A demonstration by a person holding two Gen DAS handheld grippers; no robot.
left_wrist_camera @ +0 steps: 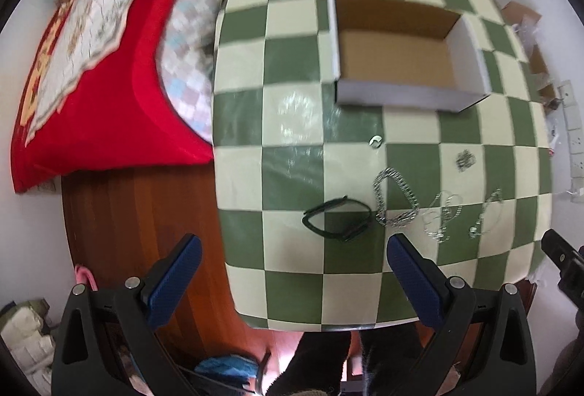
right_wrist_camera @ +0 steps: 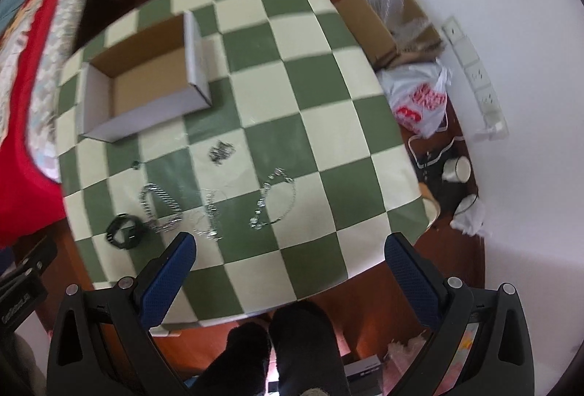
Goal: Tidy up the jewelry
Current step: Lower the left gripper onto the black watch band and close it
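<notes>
Nothing looks sorted yet: the cardboard box (left_wrist_camera: 396, 56) sits open and empty at the far side of the checkered tabletop (left_wrist_camera: 292, 286), while all the jewelry lies loose nearer the person. In a rough row are a dark bracelet (left_wrist_camera: 337, 219), a chunky silver chain (left_wrist_camera: 396, 199), a thin tangled chain (left_wrist_camera: 441, 217) and a beaded necklace (right_wrist_camera: 273, 200); a small ring (left_wrist_camera: 375, 141) and a dark cluster (too blurred to identify) (left_wrist_camera: 465, 159) lie closer to the box. The left tool (left_wrist_camera: 294, 281) and right tool (right_wrist_camera: 290, 281) both hover above the near edge, fingers spread wide, gripping nothing, so every piece is left to move
</notes>
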